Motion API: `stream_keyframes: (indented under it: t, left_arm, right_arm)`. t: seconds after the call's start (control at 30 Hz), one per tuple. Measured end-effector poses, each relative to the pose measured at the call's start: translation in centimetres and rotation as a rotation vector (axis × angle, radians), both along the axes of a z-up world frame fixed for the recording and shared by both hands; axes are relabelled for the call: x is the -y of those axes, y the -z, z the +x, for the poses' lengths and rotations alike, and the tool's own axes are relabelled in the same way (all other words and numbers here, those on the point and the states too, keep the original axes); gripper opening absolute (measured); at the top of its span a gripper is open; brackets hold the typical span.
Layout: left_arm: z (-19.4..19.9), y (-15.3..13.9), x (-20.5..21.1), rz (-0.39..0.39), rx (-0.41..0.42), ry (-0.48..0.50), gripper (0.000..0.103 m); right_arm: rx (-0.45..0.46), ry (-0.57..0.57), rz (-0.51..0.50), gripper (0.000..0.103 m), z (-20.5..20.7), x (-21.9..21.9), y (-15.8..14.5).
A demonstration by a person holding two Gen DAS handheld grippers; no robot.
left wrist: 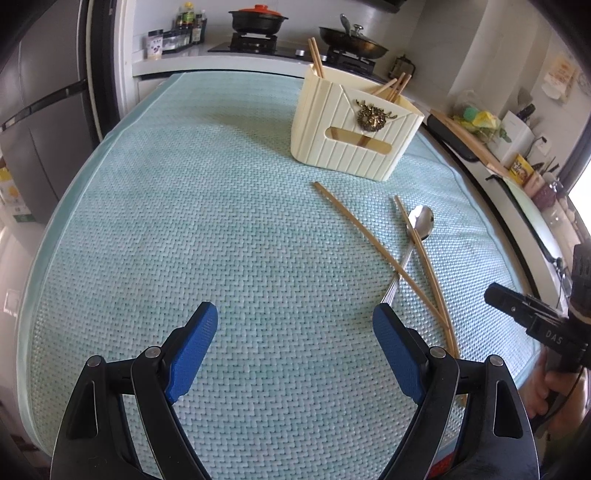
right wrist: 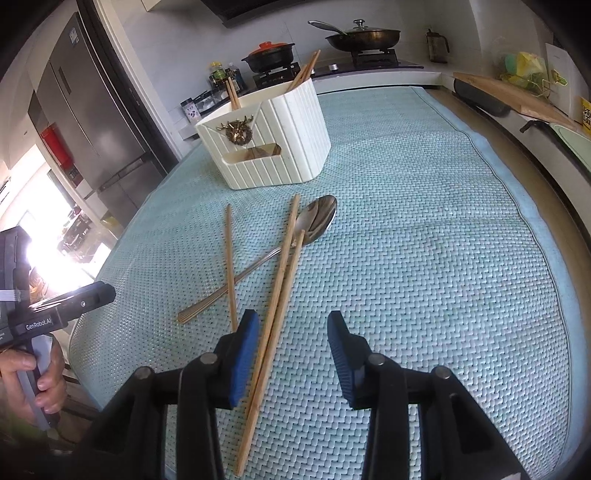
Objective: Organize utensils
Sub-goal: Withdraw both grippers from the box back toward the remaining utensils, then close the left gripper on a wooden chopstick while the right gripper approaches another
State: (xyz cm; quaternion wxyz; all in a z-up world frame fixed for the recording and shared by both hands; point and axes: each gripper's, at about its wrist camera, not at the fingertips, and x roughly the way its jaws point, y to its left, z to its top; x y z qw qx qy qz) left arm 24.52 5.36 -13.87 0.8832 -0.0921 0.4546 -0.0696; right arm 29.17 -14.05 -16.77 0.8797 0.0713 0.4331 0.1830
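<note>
A cream ribbed utensil holder (left wrist: 354,129) (right wrist: 269,136) with a brass emblem stands on the mat and holds several chopsticks. Three loose wooden chopsticks (left wrist: 373,243) (right wrist: 280,273) and a metal spoon (left wrist: 419,225) (right wrist: 314,221) lie crossed on the mat in front of it. My left gripper (left wrist: 295,328) is open and empty, left of the utensils. My right gripper (right wrist: 291,339) is open, low over the mat, with the near ends of two chopsticks lying between its fingers (right wrist: 242,350). The other gripper shows at each view's edge (left wrist: 532,314) (right wrist: 55,306).
A pale green woven mat (left wrist: 184,221) (right wrist: 424,258) covers the table. Behind it runs a kitchen counter with a stove, a red-lidded pot (left wrist: 258,18), a wok (right wrist: 365,37) and bottles. A fridge (right wrist: 92,122) stands at the left. A cutting board (right wrist: 509,96) lies at the right.
</note>
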Motion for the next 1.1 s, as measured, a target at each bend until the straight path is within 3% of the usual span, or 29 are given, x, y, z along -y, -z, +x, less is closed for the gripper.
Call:
stream_keyframes:
  t: [0.33, 0.77, 0.97, 1.1]
  left_arm:
    - [0.4, 0.5, 0.0, -0.008, -0.023, -0.001, 0.087]
    - [4.8, 1.5, 0.6, -0.159, -0.094, -0.002, 0.087]
    - [11.8, 1.6, 3.7, -0.095, -0.11, 0.003, 0.085]
    - [16.3, 2.4, 5.4, -0.026, -0.165, -0.019, 0.077]
  right_arm:
    - [-0.017, -0.003, 0.014, 0.039, -0.1, 0.0, 0.2]
    - [-0.023, 0.017, 0.039, 0.039, -0.8, 1.8, 0.2]
    - [-0.024, 0.018, 0.055, 0.039, -1.1, 1.8, 0.1]
    - [-0.012, 0.016, 0.054, 0.039, -1.9, 2.1, -0.4]
